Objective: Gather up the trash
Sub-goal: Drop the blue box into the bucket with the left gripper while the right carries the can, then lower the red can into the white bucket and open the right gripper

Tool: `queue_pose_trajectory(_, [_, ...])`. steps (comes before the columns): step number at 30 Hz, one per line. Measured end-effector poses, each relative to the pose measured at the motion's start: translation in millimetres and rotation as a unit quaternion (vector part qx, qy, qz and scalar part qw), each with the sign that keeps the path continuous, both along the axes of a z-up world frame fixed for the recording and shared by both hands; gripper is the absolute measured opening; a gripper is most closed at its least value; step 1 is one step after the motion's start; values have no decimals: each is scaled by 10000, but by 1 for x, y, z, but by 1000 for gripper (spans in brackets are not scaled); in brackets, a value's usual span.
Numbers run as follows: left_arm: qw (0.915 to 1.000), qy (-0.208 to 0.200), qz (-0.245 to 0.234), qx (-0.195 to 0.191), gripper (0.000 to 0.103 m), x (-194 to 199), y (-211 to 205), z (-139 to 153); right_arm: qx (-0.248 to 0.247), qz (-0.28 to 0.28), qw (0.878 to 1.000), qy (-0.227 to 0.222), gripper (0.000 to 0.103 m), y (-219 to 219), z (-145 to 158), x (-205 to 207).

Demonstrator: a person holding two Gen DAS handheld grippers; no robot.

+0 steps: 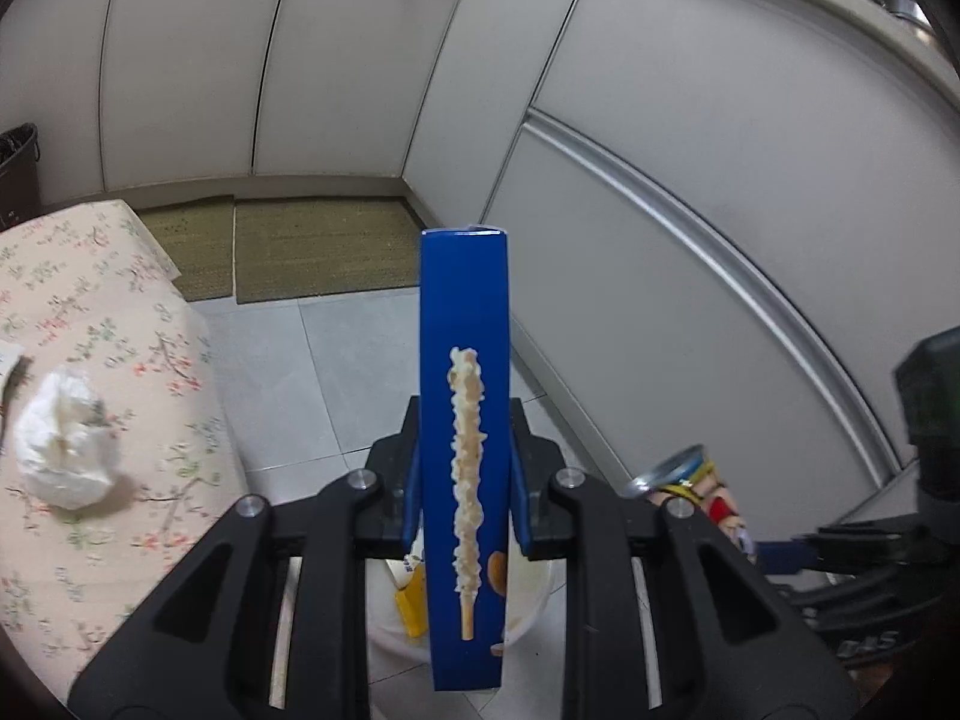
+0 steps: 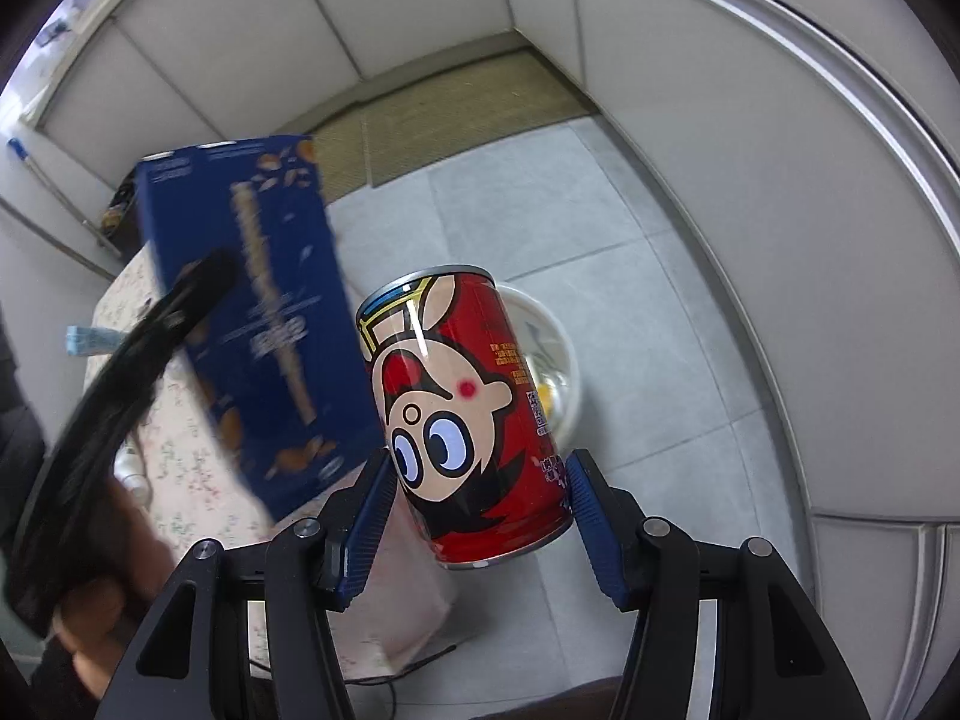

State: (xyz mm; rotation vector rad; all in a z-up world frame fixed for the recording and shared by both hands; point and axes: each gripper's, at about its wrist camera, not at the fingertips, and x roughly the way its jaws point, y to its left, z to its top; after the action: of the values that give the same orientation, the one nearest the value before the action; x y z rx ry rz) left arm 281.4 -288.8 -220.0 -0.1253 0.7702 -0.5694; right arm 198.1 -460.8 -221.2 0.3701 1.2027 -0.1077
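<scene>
The left gripper (image 1: 463, 498) pinches a tall, narrow blue cardboard snack box (image 1: 463, 420) printed with a coated biscuit stick, its blue pads pressed on the box's two broad faces so the thin edge faces the camera. Directly below the box sits a white round plastic bin (image 1: 528, 600) on the grey tiled floor (image 1: 336, 372), with a yellow scrap inside. The right gripper (image 2: 480, 516) clamps a red drink can with a cartoon face (image 2: 468, 414) between its ribbed blue pads; the can tilts slightly, and the same white bin (image 2: 564, 360) shows just behind it. In the right wrist view the blue box appears blurred to the left of the can. To the left lies the worktop with a floral pink cloth (image 1: 90, 312), bearing a crumpled white tissue wad (image 1: 63, 450). Further off are two woven green mats (image 1: 324, 246) against pale grey cabinet doors (image 1: 336, 54).
</scene>
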Motion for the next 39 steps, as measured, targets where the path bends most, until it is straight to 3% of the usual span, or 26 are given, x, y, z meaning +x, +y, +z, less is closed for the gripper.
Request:
queue_pose_trajectory(9, [9996, 174, 177, 144, 27, 28, -15, -36, 225, -362, 9989, 196, 59, -20, -21, 2])
queue_pose_trajectory(12, [9987, 343, 73, 358, 46, 35, -16, -44, 425, -423, 9980, 217, 59, -21, -26, 3])
queue_pose_trajectory(13, [9985, 368, 19, 401, 46, 35, -15, -44, 449, -419, 9978, 234, 59, -19, -28, 5])
queue_pose_trajectory(19, [9970, 654, 137, 393, 47, 34, 12, -29, 505, -456, 9971, 346, 59, -17, -38, 13])
queue_pose_trajectory(26, [9942, 940, 109, 509, 50, 15, 64, -5, 501, -630, 9941, 731, 59, -19, -70, 37])
queue_pose_trajectory(35, [9924, 945, -268, 747, 55, -24, 106, 17, 199, -537, 9920, 1122, 59, -7, -89, 66])
queue_pose_trajectory(39, [9909, 1060, -294, 776, 55, -36, 130, 26, -286, -367, 9916, 1207, 59, -5, -85, 80])
